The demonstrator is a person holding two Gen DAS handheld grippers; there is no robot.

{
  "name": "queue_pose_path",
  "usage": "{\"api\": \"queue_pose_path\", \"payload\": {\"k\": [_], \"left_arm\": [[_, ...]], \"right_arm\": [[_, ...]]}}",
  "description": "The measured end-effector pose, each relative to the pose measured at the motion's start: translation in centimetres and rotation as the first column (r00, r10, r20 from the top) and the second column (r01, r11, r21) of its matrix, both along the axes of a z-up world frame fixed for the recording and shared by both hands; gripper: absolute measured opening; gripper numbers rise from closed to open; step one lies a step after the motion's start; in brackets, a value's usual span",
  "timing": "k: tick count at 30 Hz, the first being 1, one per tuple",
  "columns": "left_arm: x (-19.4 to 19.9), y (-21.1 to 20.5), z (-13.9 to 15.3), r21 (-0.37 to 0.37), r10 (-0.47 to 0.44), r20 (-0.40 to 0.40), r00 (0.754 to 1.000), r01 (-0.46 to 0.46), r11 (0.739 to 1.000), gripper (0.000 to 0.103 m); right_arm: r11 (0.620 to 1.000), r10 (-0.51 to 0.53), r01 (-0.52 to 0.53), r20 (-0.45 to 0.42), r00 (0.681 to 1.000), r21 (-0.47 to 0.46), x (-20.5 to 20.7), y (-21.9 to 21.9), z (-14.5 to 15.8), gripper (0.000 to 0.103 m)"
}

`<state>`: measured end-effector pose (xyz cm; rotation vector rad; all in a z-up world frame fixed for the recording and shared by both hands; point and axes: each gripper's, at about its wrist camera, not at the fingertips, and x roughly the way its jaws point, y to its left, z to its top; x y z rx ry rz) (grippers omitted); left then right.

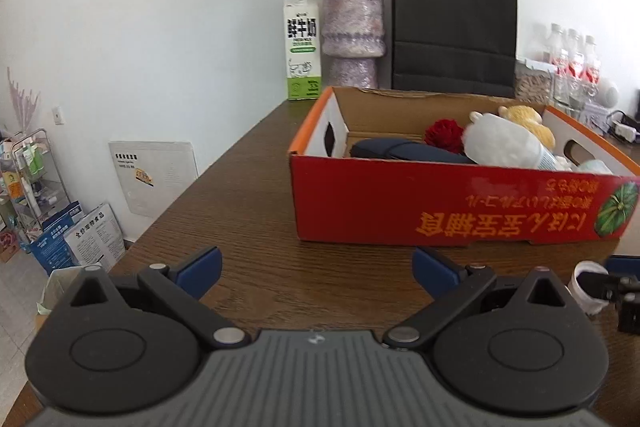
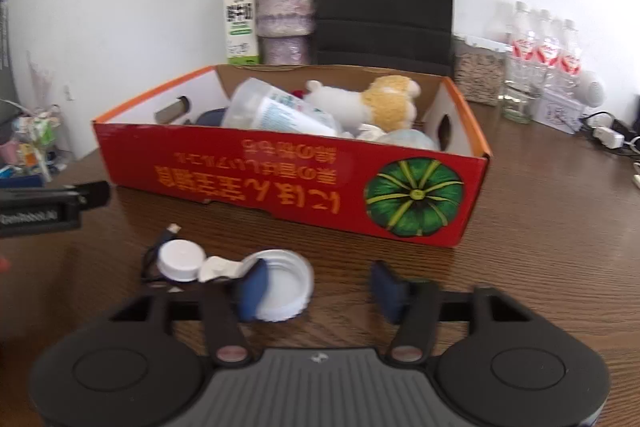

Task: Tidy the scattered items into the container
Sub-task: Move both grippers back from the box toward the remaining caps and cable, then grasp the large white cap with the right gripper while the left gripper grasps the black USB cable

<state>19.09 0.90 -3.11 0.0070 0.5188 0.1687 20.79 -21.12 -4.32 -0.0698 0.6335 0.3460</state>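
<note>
A red cardboard box (image 1: pixel 460 207) (image 2: pixel 280 179) stands on the wooden table and holds a plush alpaca (image 2: pixel 372 103), a plastic cup (image 2: pixel 280 111), a dark case (image 1: pixel 404 151) and a red flower (image 1: pixel 444 133). On the table in front of it lie a large white lid (image 2: pixel 288 285), a small white cap (image 2: pixel 180 259), a white scrap (image 2: pixel 218 269) and a black USB cable (image 2: pixel 160 243). My right gripper (image 2: pixel 318 291) is open, its left finger over the large lid. My left gripper (image 1: pixel 316 269) is open and empty above bare table.
Behind the box stand a milk carton (image 1: pixel 302 47), a vase of dried roses (image 1: pixel 352 35), a black paper bag (image 1: pixel 452 27), water bottles (image 2: pixel 540 47) and a jar (image 2: pixel 478 71). A power strip and cables (image 2: pixel 608 137) lie at the right. The table's left edge drops to the floor.
</note>
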Motion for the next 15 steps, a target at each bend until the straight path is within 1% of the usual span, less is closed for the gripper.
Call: {"api": "queue_pose_path", "payload": {"k": [1, 3, 4, 8, 13, 15], "left_arm": [[0.0, -0.2, 0.0, 0.002, -0.006, -0.005, 1.000, 0.006, 1.000, 0.103], [0.0, -0.6, -0.1, 0.005, -0.023, -0.017, 1.000, 0.023, 1.000, 0.103], [0.0, -0.8, -0.2, 0.009, -0.031, -0.023, 0.999, 0.031, 0.999, 0.103], [0.0, -1.8, -0.3, 0.005, -0.079, -0.044, 0.996, 0.079, 0.997, 0.103], [0.4, -3.3, -0.6, 0.018, -0.133, -0.069, 0.989, 0.134, 0.991, 0.103], [0.5, -3.9, -0.7, 0.020, -0.157, -0.076, 0.985, 0.159, 0.987, 0.099]], "right_arm": [[1.000, 0.009, -0.009, 0.001, 1.000, 0.010, -0.2, -0.1, 0.0, 0.018], [1.000, 0.004, -0.004, 0.006, 1.000, 0.006, -0.6, -0.1, 0.0, 0.014], [1.000, 0.004, -0.004, 0.003, 1.000, 0.017, -0.7, -0.2, 0.0, 0.008], [0.999, -0.023, 0.022, 0.007, 1.000, 0.043, -1.2, -1.1, 0.2, 0.006], [0.997, -0.058, 0.058, 0.003, 0.998, 0.060, -1.1, -2.3, 0.2, 0.006], [0.995, -0.070, 0.070, -0.006, 0.998, 0.067, -1.0, -2.8, 0.2, 0.006]]}}
